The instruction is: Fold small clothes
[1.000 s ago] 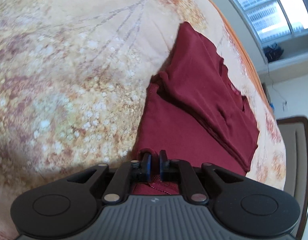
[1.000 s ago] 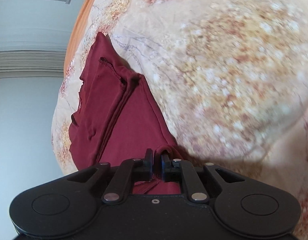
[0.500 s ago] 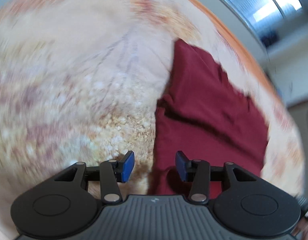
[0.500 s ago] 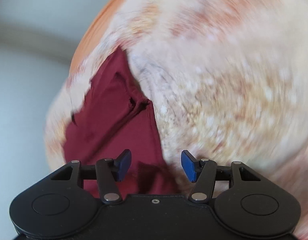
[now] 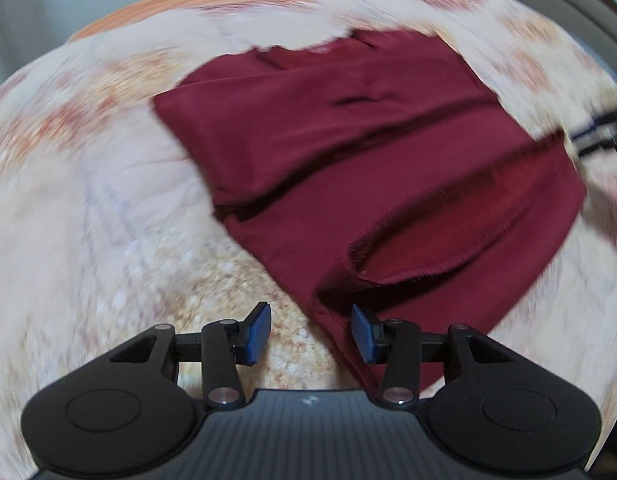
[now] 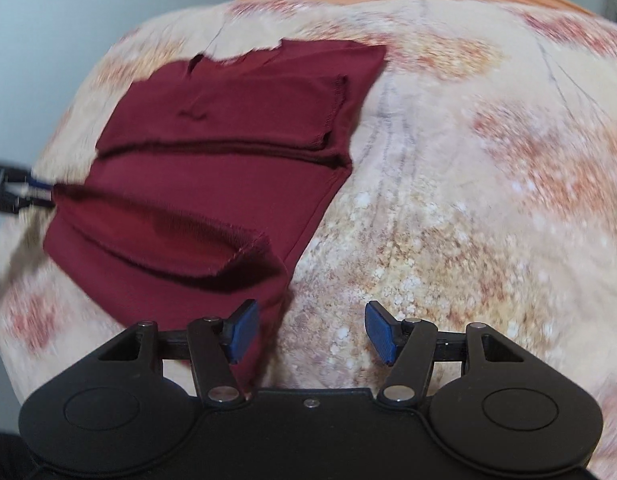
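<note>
Floral bedspread [image 6: 468, 160] w/ folded maroon garment [image 6: 212, 160] lying on it.

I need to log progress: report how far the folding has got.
Done: the dark red knit garment lies in folded layers on the floral bedspread. In hand: nothing; the left gripper and right gripper are both open over its near corners. Left: perhaps another fold, since a loose flap gapes.

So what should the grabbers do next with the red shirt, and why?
Probably close on the near edge of the red shirt again and fold it over. Both the left gripper and right gripper are open and empty, and that edge gapes loosely.
</note>
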